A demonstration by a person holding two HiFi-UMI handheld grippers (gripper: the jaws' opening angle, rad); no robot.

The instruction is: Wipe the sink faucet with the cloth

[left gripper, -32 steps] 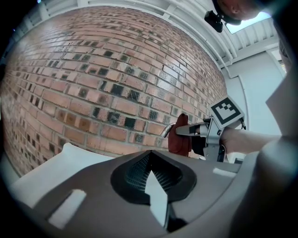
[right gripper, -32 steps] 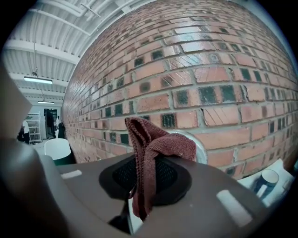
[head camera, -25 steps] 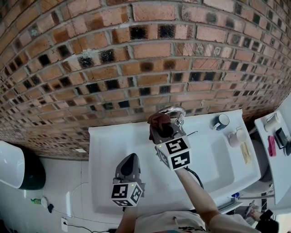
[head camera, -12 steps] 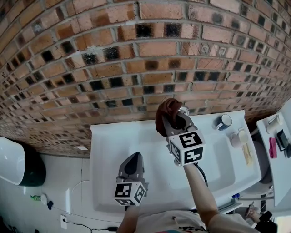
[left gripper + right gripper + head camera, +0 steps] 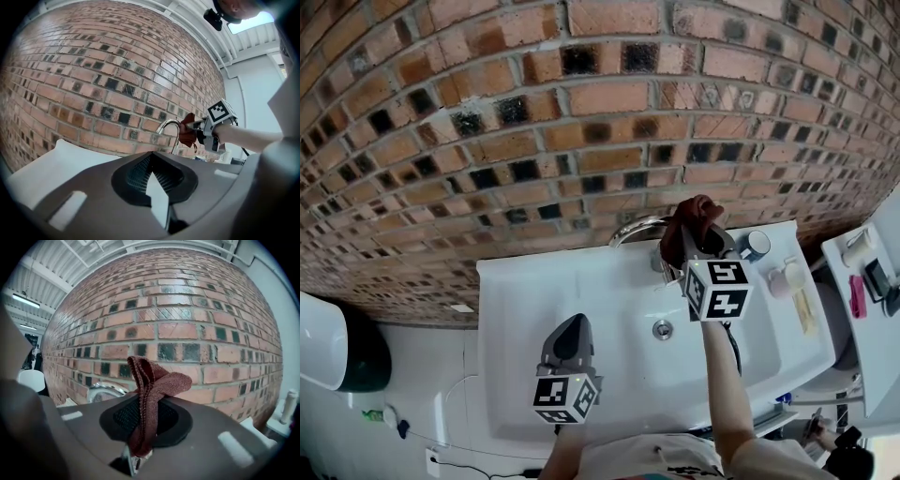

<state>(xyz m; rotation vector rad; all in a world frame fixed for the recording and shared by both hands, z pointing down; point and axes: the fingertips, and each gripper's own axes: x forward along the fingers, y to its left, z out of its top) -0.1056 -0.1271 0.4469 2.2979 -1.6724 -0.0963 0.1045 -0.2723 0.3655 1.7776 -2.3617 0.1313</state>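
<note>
The chrome faucet [image 5: 633,228] arches over the back rim of the white sink [image 5: 534,319]. My right gripper [image 5: 698,239] is shut on a dark red cloth [image 5: 689,218], which is at the right end of the faucet's arch, close to the brick wall. In the right gripper view the cloth [image 5: 150,390] stands folded up out of the gripper [image 5: 140,446], and the faucet [image 5: 105,391] lies just left of it. My left gripper [image 5: 572,328] hovers over the sink's front left, shut and empty. Its own view shows the faucet [image 5: 169,129] and the cloth [image 5: 188,133] ahead.
A brick wall [image 5: 581,112] rises right behind the sink. A mug [image 5: 756,246] and a white bottle [image 5: 787,278] stand on the sink's right rim. The drain [image 5: 663,329] is in the basin. A white shelf [image 5: 872,272] is at the right, and a white-lidded bin [image 5: 328,342] at the left.
My right gripper has carried the cloth rightward along the faucet, from its left end to its right end. The arch now shows bare on the left. The left gripper has barely moved.
</note>
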